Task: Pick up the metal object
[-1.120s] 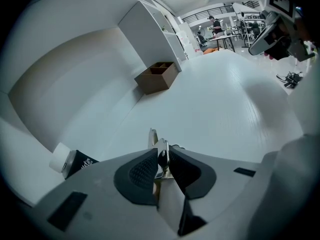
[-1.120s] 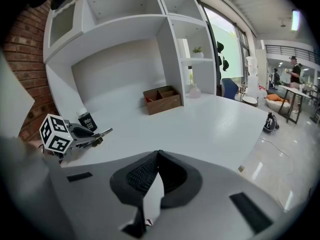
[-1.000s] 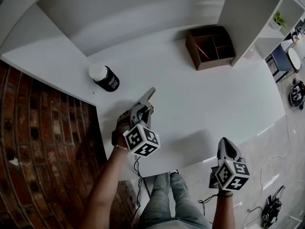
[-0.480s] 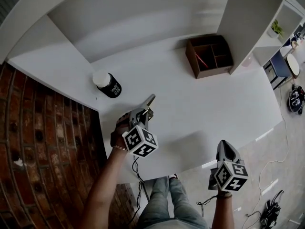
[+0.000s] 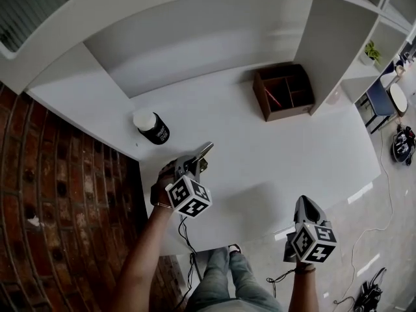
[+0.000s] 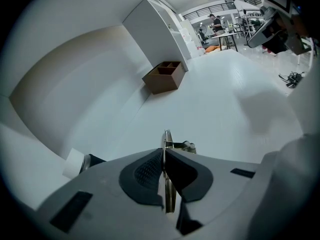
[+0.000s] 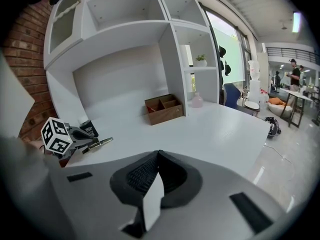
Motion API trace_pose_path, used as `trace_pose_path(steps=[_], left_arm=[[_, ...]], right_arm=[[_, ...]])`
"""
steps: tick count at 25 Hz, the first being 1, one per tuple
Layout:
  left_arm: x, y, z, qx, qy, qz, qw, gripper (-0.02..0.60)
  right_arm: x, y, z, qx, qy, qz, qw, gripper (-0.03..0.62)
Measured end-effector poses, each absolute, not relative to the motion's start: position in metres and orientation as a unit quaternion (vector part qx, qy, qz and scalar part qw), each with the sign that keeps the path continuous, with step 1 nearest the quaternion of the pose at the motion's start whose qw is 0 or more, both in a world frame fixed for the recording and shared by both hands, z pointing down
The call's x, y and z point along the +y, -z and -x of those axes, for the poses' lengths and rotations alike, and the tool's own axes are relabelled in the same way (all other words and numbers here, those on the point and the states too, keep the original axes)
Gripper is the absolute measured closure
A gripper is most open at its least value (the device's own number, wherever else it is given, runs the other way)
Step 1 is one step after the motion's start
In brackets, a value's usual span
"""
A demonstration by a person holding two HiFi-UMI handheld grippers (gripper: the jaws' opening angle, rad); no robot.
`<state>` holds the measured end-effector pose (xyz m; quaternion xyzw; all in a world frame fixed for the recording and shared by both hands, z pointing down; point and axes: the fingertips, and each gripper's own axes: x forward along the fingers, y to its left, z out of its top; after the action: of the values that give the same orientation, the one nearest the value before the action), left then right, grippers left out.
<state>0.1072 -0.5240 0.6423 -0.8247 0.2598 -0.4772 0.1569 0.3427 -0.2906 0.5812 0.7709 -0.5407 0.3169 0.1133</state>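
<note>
The left gripper (image 5: pixel 194 164) has just closed its jaws on the thin silver metal object (image 5: pixel 205 151), holding it over the white bench (image 5: pixel 292 142) near its left edge. The right gripper (image 5: pixel 304 203), jaws together and empty, hangs beyond the front edge.

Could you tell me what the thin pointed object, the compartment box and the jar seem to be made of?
The thin object looks like bare metal: slim, silvery, glinting. The box appears to be matte brown wood or fibreboard, with flat plain panels. The jar seems to be dark plastic or glass under a white lid; which, I cannot tell.
</note>
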Motion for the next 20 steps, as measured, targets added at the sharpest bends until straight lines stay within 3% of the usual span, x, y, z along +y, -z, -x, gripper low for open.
trace_pose_path(steps=[9, 20], left_arm=[[-0.520, -0.605, -0.095, 0.295, 0.451, 0.833, 0.126, 0.563], [-0.492, -0.509, -0.043, 0.397, 0.339, 0.852, 0.050, 0.563]], right_arm=[[-0.303, -0.560, -0.340, -0.563, -0.303, -0.761, 0.112, 0.591], [-0.338, -0.508, -0.309, -0.628, -0.256, -0.727, 0.104, 0.591]])
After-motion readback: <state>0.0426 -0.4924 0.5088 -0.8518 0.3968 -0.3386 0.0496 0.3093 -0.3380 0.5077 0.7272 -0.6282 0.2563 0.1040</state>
